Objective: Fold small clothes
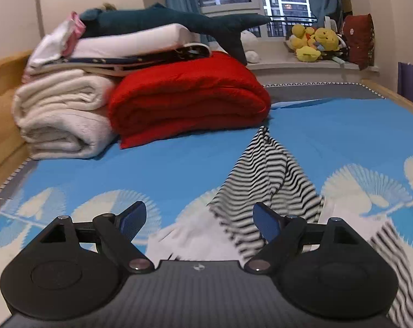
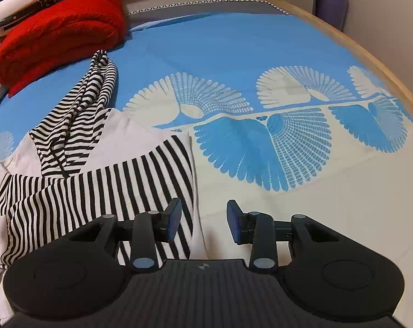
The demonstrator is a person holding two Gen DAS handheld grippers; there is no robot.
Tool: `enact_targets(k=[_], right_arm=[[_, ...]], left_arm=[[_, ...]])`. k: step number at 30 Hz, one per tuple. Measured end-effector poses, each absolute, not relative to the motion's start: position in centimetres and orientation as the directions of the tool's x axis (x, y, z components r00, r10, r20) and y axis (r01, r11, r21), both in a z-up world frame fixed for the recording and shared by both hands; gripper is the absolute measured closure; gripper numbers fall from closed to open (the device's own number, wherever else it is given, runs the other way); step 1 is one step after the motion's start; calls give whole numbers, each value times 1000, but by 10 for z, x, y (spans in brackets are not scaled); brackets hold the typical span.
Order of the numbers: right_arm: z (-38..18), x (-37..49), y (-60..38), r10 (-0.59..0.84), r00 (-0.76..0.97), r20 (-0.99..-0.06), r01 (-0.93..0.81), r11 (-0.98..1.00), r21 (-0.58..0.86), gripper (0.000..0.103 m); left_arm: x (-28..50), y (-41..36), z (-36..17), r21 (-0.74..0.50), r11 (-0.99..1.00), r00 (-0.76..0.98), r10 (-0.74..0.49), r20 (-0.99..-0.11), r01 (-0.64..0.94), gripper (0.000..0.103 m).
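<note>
Lying on bedsheet (image 2: 233, 41): striped garment (image 2: 78, 125), long axis toward red blanket (image 2: 58, 27) | left tool (image 1: 199, 222) released | right tool (image 2: 203, 220) released, empty

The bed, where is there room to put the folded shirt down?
Free: the blue sheet between the striped garment and the wooden bed edge. Crowded: the far left corner, with the red blanket and white blankets.

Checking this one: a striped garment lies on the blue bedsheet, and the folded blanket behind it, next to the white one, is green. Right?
Not quite. The folded blanket next to the white blanket is red, not green, as the left wrist view shows. The rest holds: the striped garment lies on the blue bedsheet.
</note>
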State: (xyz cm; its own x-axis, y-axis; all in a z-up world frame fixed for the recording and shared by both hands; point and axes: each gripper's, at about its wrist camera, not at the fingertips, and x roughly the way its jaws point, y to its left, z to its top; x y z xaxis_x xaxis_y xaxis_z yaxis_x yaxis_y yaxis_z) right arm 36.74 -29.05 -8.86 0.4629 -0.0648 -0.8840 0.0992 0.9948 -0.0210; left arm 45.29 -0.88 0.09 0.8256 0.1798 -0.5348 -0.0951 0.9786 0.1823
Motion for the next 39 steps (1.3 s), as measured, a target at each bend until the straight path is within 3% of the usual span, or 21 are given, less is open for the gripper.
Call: enact_targets(k=[4, 5, 6, 7, 8, 9, 13, 15, 18, 21, 22, 23, 24, 25, 31, 35, 37, 39], right_arm=[[-90, 371, -289, -64, 461, -885, 95, 995, -22, 65], [-91, 372, -287, -63, 459, -886, 93, 995, -23, 65], [-93, 373, -285, -68, 458, -886, 88, 996, -31, 65], [-94, 373, -282, -78, 457, -886, 78, 996, -47, 65], [-96, 374, -278, -90, 457, -885, 65, 996, -68, 65], [-98, 375, -275, -100, 458, -883, 53, 995, -86, 65], [-107, 376, -264, -118, 449, -886, -2, 991, -133, 65], [-112, 377, -259, -134, 444, -886, -35, 986, -166, 65], [-120, 380, -255, -157, 433, -888, -62, 977, -203, 65], [-126, 382, -253, -174, 426, -888, -80, 970, -229, 65], [-128, 382, -253, -180, 424, -888, -90, 967, -239, 65], [-130, 382, -254, -189, 423, -886, -95, 964, -250, 65], [-132, 382, -255, -202, 421, -884, -96, 959, -265, 65], [-134, 383, -256, -214, 418, -883, -95, 956, -277, 65], [-136, 387, -258, -242, 406, -881, -102, 946, -307, 65], [-122, 387, -257, -215, 424, -880, -89, 957, -277, 64], [-114, 386, -259, -208, 437, -875, -80, 960, -268, 65], [-107, 386, -262, -200, 448, -871, -60, 966, -253, 64]], left_arm=[[529, -5, -11, 183, 981, 810, 154, -566, -59, 16], [550, -5, -18, 194, 980, 798, 154, -582, -47, 24], [569, -6, -26, 203, 979, 786, 147, -601, -28, 44], [587, -7, -36, 212, 977, 775, 132, -618, 3, 57], [610, -10, -49, 226, 974, 762, 123, -635, 31, 80], [627, -12, -59, 241, 970, 755, 125, -644, 45, 85], [692, -25, -100, 313, 946, 758, 143, -636, 85, 80], [719, -29, -119, 311, 946, 751, 141, -646, 90, 65], [755, -32, -142, 305, 949, 733, 153, -662, 78, 55], [780, -32, -164, 281, 957, 690, 158, -706, 68, 53], [785, -32, -169, 280, 958, 683, 159, -713, 69, 53], [785, -32, -169, 268, 960, 692, 142, -708, 77, 67], [787, -32, -169, 235, 966, 687, 97, -720, 110, 98], [787, -34, -168, 218, 966, 678, 68, -732, 138, 102], [725, -53, -119, 326, 907, 785, -8, -619, 267, 102], [588, -54, -72, 431, 800, 848, -171, -502, 417, 102], [514, -43, -64, 437, 762, 834, -237, -499, 478, 102], [437, -21, -67, 396, 741, 780, -268, -566, 542, 102]])
